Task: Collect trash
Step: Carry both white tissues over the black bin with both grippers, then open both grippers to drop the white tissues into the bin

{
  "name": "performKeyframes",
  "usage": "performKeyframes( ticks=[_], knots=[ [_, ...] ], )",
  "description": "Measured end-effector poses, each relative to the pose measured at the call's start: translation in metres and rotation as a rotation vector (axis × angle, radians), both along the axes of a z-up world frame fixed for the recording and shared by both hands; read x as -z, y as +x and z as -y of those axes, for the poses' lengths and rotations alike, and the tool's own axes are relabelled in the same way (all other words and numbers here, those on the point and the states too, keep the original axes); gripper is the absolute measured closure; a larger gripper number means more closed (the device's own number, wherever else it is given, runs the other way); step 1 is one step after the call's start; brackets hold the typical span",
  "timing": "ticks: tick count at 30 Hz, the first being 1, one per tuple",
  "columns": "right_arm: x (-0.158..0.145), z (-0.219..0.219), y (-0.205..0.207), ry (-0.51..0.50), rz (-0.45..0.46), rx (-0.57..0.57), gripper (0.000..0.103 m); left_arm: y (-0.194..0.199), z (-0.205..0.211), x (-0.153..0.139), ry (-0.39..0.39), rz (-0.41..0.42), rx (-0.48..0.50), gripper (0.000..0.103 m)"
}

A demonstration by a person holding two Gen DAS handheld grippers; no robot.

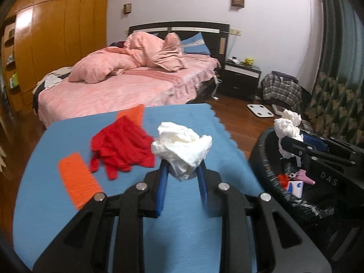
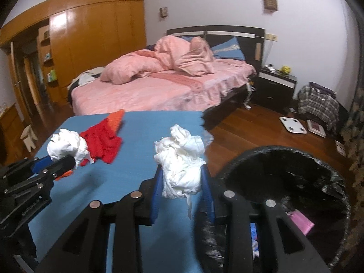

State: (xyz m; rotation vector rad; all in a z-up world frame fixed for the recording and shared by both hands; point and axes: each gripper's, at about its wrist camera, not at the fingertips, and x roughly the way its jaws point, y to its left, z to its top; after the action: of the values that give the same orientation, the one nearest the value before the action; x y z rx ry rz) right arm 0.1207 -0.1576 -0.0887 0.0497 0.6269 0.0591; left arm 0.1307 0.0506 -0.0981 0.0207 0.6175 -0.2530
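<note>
My left gripper (image 1: 182, 170) is shut on a crumpled white tissue wad (image 1: 182, 147), held above the blue table mat (image 1: 68, 141). My right gripper (image 2: 182, 177) is shut on a second white tissue wad (image 2: 182, 159), close to the rim of a black-lined trash bin (image 2: 336, 177). In the left wrist view the right gripper (image 1: 289, 145) with its tissue (image 1: 287, 122) hangs over the bin (image 1: 261, 159), which holds small scraps. The right wrist view shows the left gripper (image 2: 68, 161) and its wad (image 2: 66, 145) at the left.
A red cloth (image 1: 122, 145) and two orange cloths (image 1: 77, 186) lie on the mat. Behind stand a pink-covered bed (image 1: 127, 84), a wooden wardrobe (image 1: 56, 34), a dark nightstand (image 1: 241, 77), a white scale (image 1: 260, 110) and a plaid bag (image 1: 282, 91) on the wooden floor.
</note>
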Motion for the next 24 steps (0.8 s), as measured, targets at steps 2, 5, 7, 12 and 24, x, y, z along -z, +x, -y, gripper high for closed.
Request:
performKeyframes(
  ticks=[2,5,7,12,24],
  knots=[
    [-0.001,0.015,-0.005,-0.005,0.002,0.028,0.071,0.000,0.013,-0.001,-0.007,0.001,0.018,0.079],
    [-0.001,0.039,-0.012,-0.007,0.003,0.078,0.071,0.000,0.034,-0.004,-0.013,0.005,0.049,0.079],
    [-0.001,0.053,-0.016,-0.012,0.006,0.110,0.070,-0.002,0.050,-0.006,-0.018,0.009,0.075,0.079],
    [0.000,0.096,-0.027,-0.024,0.010,0.196,0.070,-0.005,0.091,-0.012,-0.016,0.025,0.152,0.078],
    [0.011,0.174,-0.047,-0.036,-0.004,0.357,0.069,-0.008,0.179,-0.011,-0.023,0.050,0.321,0.078]
  ],
)
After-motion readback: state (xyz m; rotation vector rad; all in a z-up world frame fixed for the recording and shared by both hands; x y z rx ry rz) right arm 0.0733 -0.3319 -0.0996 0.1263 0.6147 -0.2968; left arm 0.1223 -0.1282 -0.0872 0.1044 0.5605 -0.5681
